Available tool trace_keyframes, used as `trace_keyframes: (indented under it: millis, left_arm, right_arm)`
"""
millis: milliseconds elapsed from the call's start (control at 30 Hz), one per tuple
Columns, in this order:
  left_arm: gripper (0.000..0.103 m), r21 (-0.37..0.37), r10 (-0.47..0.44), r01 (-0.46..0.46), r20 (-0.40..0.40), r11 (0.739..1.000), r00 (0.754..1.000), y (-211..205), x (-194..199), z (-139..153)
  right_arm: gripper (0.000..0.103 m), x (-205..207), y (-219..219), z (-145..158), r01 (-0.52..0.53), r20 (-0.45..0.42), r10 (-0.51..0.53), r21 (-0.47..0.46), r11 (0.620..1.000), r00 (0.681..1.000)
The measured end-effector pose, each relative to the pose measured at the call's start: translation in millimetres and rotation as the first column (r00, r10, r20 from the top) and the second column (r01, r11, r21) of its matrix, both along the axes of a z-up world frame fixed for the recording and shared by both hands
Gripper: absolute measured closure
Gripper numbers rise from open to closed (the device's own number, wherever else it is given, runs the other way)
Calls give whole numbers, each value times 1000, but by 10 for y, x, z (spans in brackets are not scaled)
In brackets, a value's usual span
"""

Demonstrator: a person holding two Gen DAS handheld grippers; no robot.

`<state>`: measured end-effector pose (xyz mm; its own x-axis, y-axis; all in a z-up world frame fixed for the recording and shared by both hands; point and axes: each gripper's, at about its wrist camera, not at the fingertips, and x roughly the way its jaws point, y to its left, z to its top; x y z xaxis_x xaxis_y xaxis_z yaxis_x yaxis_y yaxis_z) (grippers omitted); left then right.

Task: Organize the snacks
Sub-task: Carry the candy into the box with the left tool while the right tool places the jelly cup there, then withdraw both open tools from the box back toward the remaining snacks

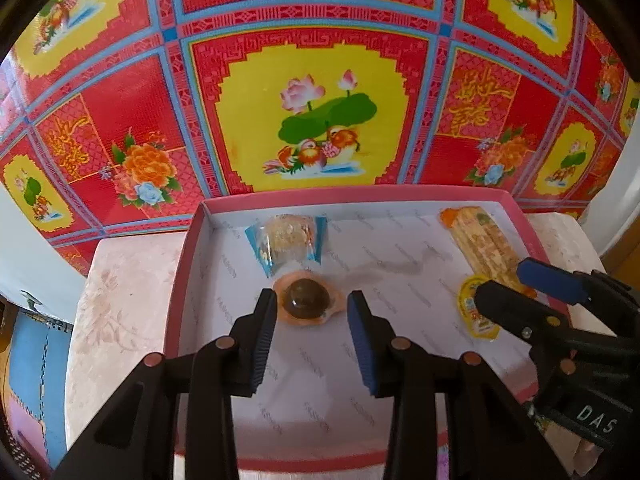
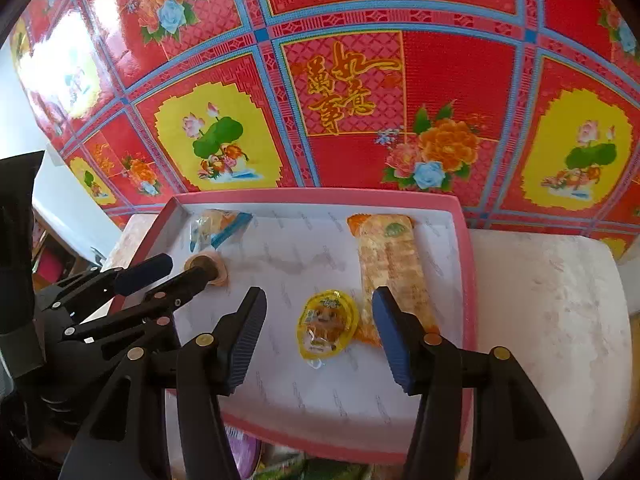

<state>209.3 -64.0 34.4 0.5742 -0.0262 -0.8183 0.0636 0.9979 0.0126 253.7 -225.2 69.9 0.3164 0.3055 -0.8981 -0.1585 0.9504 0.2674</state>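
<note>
Nearest our lens, the left gripper (image 1: 312, 312) hangs with jaws spread either side of a dark round jelly cup (image 1: 307, 299), the pads not touching it; we note the right gripper (image 2: 319, 322) likewise spread around a yellow jelly cup (image 2: 327, 324), apart from it. Both cups lie on the white floor of a shallow pink-rimmed box (image 2: 466, 264), with a blue-ended wrapped cake (image 1: 287, 240) at its far left and a long orange cracker pack (image 2: 390, 268) along its right side. The box sits on a pale pink counter (image 2: 552, 304) above a red patterned floor (image 1: 304, 8).

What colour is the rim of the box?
Pink rim, white inside; clearest in the right wrist view.
</note>
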Motion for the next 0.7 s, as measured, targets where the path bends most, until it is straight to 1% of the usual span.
trace_keyframes:
  millis: [133, 267, 367, 500, 700]
  left_arm:
    - [65, -12, 17, -17, -12, 1000, 1000, 20, -104, 99]
    - [65, -25, 26, -27, -7, 999, 1000, 33, -224, 201]
    - [65, -41, 41, -41, -4, 998, 999, 81, -351, 293]
    - [65, -64, 36, -36, -8, 997, 999, 111, -443, 382]
    - [65, -64, 27, -28, -23, 998, 999, 92, -577, 335]
  right_arm:
    - [46, -76, -75, 88, 16, -8, -16, 12, 1000, 1000]
    - [46, -172, -131, 210, 25, 7, -25, 16, 1000, 1000]
    - [46, -279, -148, 310, 23, 21, -23, 13, 1000, 1000]
    - [46, -421, -154, 388, 12, 23, -12, 21, 1000, 1000]
    - [46, -619, -222, 489, 21, 23, -22, 33, 999, 1000]
